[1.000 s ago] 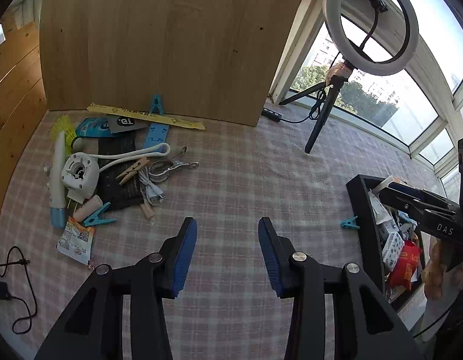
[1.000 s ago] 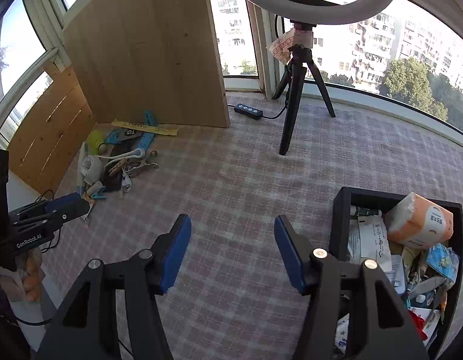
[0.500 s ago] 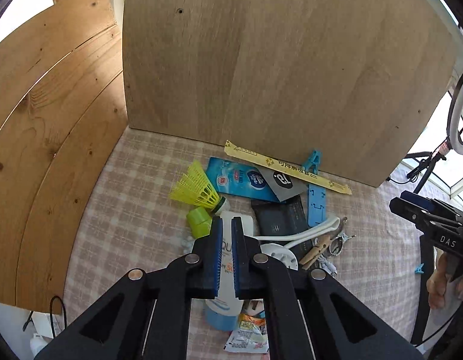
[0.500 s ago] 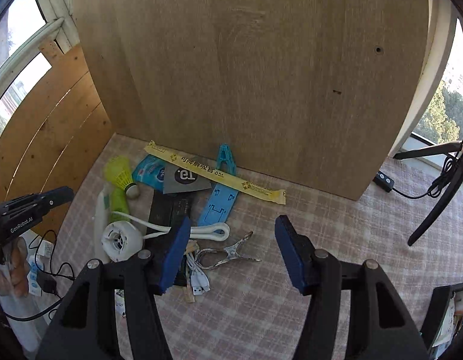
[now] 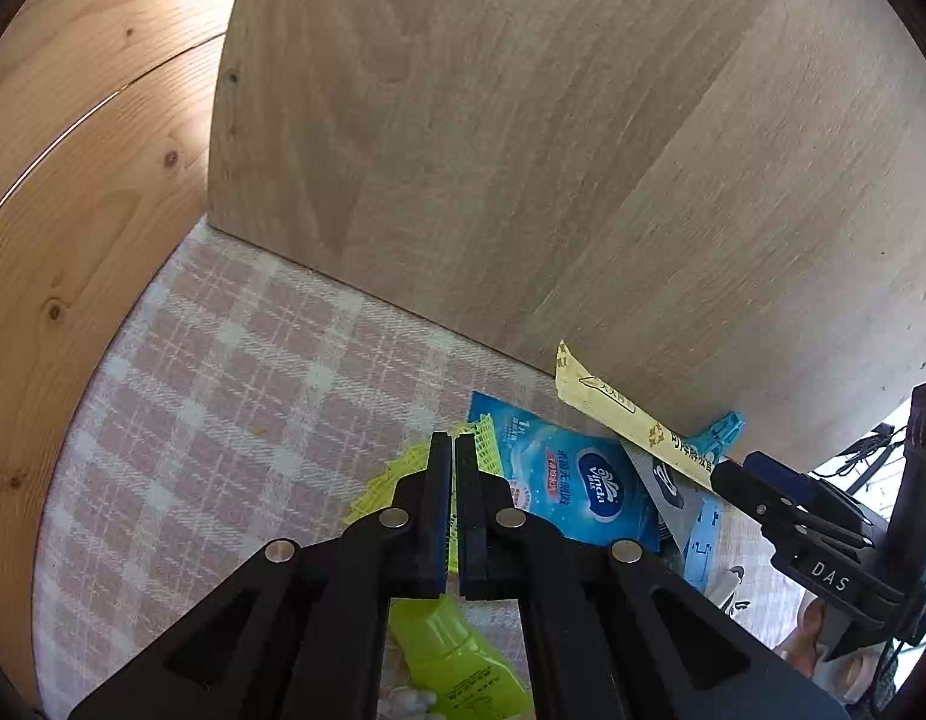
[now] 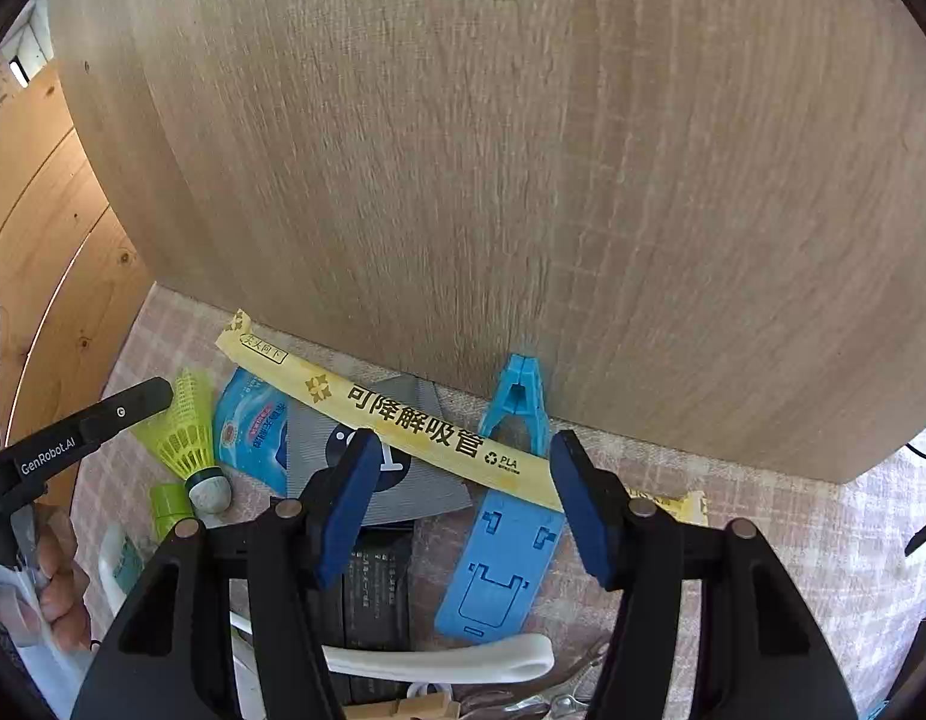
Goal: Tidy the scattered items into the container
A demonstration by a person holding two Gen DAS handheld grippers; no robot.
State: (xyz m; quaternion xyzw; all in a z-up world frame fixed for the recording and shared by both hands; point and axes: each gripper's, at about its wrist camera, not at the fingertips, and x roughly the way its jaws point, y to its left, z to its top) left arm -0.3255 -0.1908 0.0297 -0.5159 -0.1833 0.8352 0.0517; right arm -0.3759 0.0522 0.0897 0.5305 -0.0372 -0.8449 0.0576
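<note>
Facing plywood panel (image 6: 463,150), checked cloth (image 5: 223,372)

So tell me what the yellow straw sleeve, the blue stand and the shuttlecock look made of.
Straw sleeve: matte paper, judging by its creases and flat printed text. Blue stand: rigid moulded plastic, smooth with a slight sheen and cut-out slots. Shuttlecock: a neon yellow skirt of thin plastic mesh; its pale, speckled tip looks like cork or foam, hard to tell which.
</note>
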